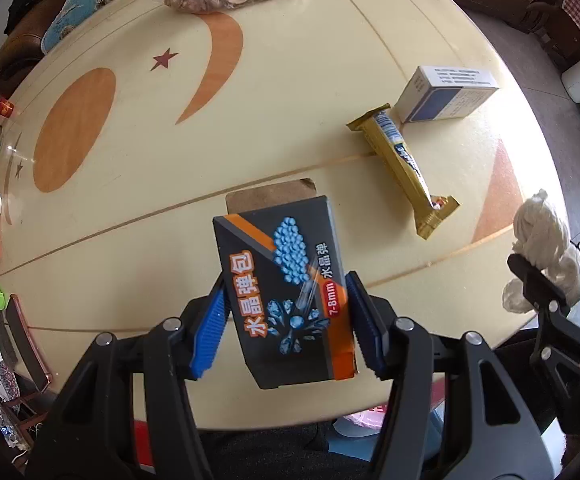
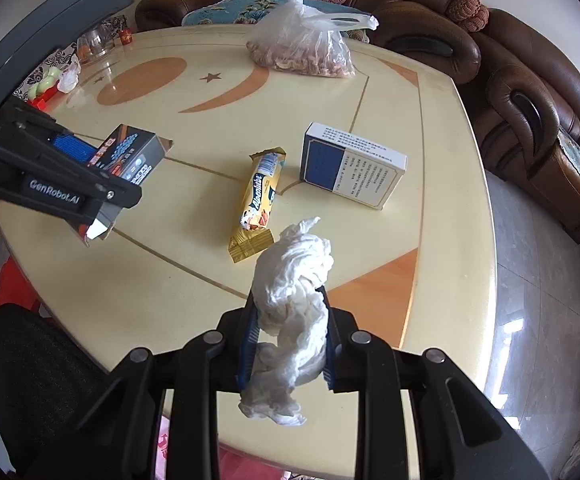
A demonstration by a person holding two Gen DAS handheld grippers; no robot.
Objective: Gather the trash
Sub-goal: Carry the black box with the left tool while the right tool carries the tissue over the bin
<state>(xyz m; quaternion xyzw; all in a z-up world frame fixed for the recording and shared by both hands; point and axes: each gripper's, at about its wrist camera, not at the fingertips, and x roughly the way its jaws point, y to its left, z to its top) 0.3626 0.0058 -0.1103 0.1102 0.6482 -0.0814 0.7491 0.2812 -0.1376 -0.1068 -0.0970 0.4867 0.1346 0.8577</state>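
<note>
My left gripper [image 1: 288,292] is shut on a dark grey and orange cardboard box [image 1: 286,292] with blue beads printed on it, held above the cream table [image 1: 130,152]; its blue pads press the box's two sides. The same box [image 2: 130,156] and left gripper [image 2: 102,184] show at the left of the right wrist view. My right gripper [image 2: 290,320] is shut on a crumpled white tissue [image 2: 294,304], lifted off the table; that tissue [image 1: 542,256] appears at the right edge of the left wrist view. A gold snack wrapper [image 2: 256,204] [image 1: 404,164] lies flat mid-table.
A white and blue carton [image 2: 350,164] [image 1: 446,92] lies beside the wrapper. A clear plastic bag of nuts [image 2: 306,48] sits at the far side. Glassware and small items [image 2: 70,64] crowd the far left edge. A brown sofa [image 2: 530,92] curves around the back and right.
</note>
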